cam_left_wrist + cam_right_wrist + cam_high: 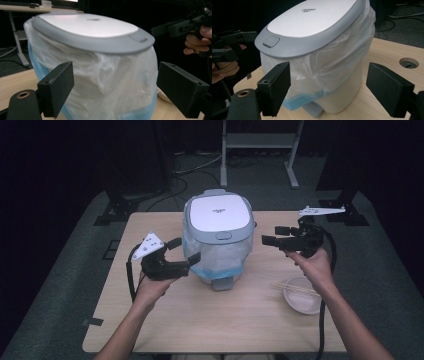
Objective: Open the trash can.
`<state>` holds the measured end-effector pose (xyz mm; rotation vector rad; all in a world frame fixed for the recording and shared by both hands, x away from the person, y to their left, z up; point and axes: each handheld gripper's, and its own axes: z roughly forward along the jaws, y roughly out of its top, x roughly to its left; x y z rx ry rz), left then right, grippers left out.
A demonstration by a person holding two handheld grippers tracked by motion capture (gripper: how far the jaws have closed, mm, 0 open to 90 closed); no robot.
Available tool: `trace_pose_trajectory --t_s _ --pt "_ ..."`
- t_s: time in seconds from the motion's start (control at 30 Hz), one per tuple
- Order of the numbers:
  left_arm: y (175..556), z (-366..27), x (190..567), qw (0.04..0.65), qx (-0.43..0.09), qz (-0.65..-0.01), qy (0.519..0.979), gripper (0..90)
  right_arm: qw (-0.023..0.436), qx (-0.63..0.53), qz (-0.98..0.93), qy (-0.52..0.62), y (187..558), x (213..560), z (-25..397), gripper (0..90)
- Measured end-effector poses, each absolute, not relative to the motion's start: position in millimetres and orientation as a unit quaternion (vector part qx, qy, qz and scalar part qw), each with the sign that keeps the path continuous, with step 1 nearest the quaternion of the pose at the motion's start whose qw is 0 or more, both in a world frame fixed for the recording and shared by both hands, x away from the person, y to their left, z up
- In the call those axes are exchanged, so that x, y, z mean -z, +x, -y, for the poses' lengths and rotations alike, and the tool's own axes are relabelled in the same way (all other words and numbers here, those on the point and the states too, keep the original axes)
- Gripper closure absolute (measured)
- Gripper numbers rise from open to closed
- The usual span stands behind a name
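Observation:
A white pedal bin [218, 237] with a grey lid [218, 215] stands mid-table, a thin plastic liner [220, 254] with a blue hem hanging over its sides. Its lid is down. My left gripper [184, 251] is open just left of the bin, jaws pointing at the liner [110, 82]. My right gripper [274, 235] is open to the bin's right, a short gap away. In the right gripper view the bin [342, 95], its lid [312, 27] and the foot pedal [313, 110] sit close ahead.
A small white bowl [302, 295] with chopsticks [295, 288] across it lies at the front right of the wooden table [215, 320]. A cable hole [409, 62] is in the tabletop behind the bin. A metal stand [257, 150] is on the floor beyond.

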<state>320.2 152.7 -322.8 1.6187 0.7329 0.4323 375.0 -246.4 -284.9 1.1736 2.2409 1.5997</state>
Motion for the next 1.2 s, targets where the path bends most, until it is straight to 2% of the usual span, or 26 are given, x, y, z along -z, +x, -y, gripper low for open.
trace_pose_trajectory --t_s 0.33,0.57,0.83,1.03,1.2 --pt "307 -149 342 0.591 -0.176 -0.313 0.722 14.8 0.081 -0.519 -0.762 0.38 363 296 250 18.3" --pt "300 -140 357 0.59 -0.162 -0.298 0.732 21.6 0.081 -0.514 -0.765 0.379 356 306 257 18.3" --pt "296 -127 375 0.576 -0.137 -0.28 0.756 23.7 0.081 -0.512 -0.766 0.379 349 315 264 18.3" --pt "295 -121 386 0.574 -0.112 -0.259 0.768 34.0 0.082 -0.51 -0.767 0.38 345 321 267 18.1" --pt "295 -113 396 0.566 -0.111 -0.256 0.776 35.0 0.084 -0.51 -0.765 0.385 343 325 271 18.1"
